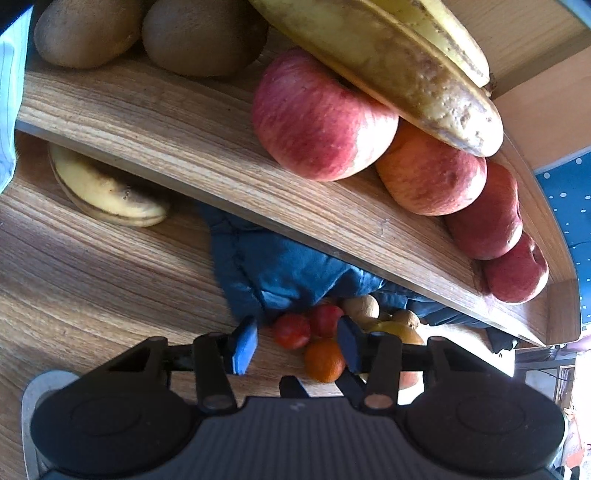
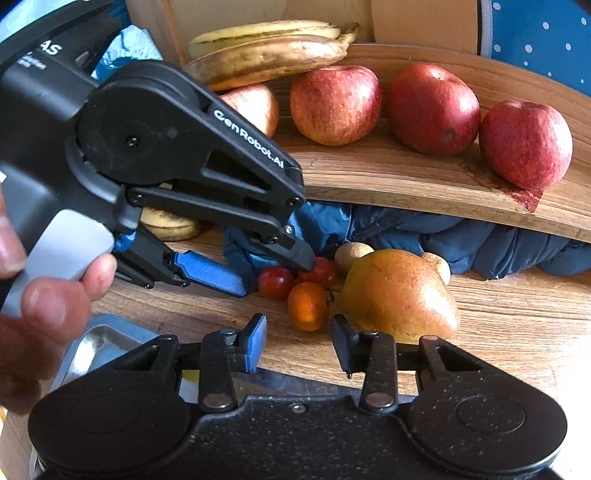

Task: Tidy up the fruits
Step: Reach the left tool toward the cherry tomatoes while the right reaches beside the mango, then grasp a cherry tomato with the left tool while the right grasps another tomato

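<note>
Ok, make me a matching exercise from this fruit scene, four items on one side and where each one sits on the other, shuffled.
Things:
1. apples
2. pear
3. kiwis
4. left gripper

Places:
A. lower surface, beside the small orange fruit
B. open around a small red fruit
C. in a row on the raised wooden shelf
D. shelf end, past the bananas

Pairs: 1-C, 2-A, 3-D, 4-B

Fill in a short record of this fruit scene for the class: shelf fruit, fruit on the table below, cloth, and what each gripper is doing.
Upper shelf: four red apples, bananas; kiwis seen in the left wrist view
Table below: pear, small orange fruit, two small red fruits, one lone banana
Cloth: blue cloth bunched under the shelf
Left gripper: open, reaching at the small red fruits
Right gripper: open, empty, near the orange fruit
</note>
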`<state>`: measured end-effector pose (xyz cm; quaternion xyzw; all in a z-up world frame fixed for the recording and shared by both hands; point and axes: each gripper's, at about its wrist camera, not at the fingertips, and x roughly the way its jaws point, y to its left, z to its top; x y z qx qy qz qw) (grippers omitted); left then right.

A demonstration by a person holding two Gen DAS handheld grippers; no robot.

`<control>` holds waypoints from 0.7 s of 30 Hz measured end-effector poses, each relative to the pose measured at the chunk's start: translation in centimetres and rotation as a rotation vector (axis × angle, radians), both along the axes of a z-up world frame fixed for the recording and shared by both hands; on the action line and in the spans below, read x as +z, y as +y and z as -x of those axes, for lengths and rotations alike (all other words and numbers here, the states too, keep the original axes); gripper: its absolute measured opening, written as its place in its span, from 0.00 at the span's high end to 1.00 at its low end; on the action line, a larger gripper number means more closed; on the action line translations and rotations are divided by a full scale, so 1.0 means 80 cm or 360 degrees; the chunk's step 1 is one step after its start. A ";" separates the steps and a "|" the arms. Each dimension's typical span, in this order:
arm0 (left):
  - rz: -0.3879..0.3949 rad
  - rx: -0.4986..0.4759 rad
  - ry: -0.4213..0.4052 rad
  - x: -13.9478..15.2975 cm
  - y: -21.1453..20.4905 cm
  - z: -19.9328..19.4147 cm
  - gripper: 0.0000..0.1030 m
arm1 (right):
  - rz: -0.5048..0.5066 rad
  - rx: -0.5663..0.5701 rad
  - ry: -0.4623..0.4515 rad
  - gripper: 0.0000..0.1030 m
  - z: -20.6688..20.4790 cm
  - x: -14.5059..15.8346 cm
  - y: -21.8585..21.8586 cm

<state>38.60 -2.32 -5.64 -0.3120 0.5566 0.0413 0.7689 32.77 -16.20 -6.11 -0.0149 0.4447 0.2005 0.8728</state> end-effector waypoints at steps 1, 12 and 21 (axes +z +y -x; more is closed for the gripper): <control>0.0002 0.0005 0.0002 0.000 0.001 0.000 0.52 | -0.0001 -0.0008 -0.0001 0.62 -0.001 0.000 0.000; -0.0013 0.0018 0.0018 0.000 0.004 0.000 0.64 | -0.0021 -0.0030 0.0007 0.70 -0.008 -0.001 -0.007; -0.0017 0.0008 -0.0014 0.002 0.010 0.007 0.78 | -0.0029 -0.0033 0.0007 0.74 -0.006 0.003 -0.016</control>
